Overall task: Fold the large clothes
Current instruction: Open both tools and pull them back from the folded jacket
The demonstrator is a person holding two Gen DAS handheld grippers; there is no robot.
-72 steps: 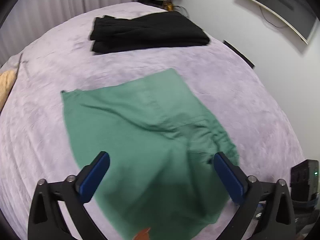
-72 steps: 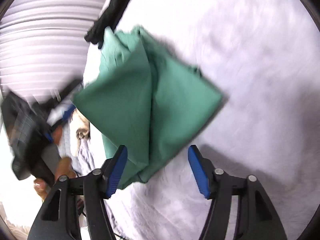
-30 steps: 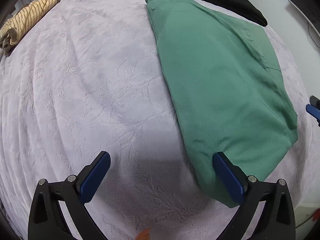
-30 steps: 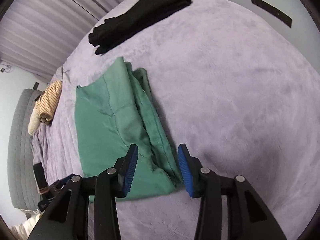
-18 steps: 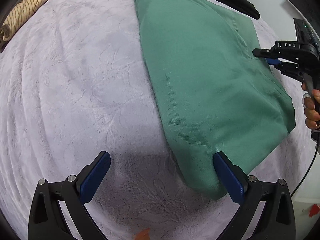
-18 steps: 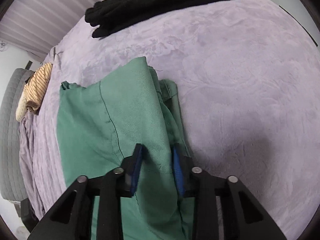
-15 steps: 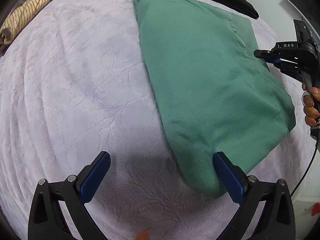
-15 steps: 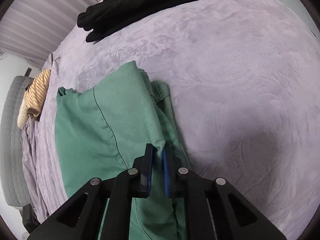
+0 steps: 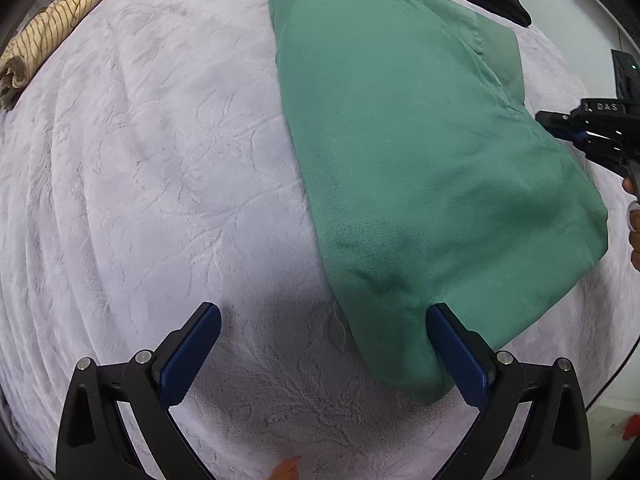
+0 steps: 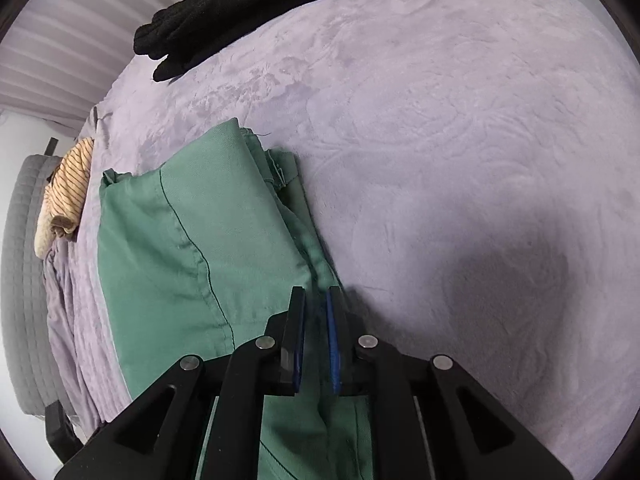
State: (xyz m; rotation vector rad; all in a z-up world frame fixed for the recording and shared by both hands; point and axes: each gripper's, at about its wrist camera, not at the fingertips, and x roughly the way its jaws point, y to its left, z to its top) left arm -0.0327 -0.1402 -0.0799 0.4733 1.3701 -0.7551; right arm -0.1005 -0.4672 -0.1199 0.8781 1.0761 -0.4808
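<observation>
Black clothes (image 10: 248, 4) and striped garment (image 9: 44, 40) flank the green garment (image 9: 420, 160).

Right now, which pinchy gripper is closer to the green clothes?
The right one. The right gripper is pinching the edge of the green garment, its jaws nearly closed around the cloth. The left gripper is wide open, one finger just by the garment's near corner.

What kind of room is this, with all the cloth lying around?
Most likely a bedroom: a wide bed under a plush lilac blanket, a grey padded headboard at one end, and clothes laid out on it: a green garment, a black one, a striped one.
</observation>
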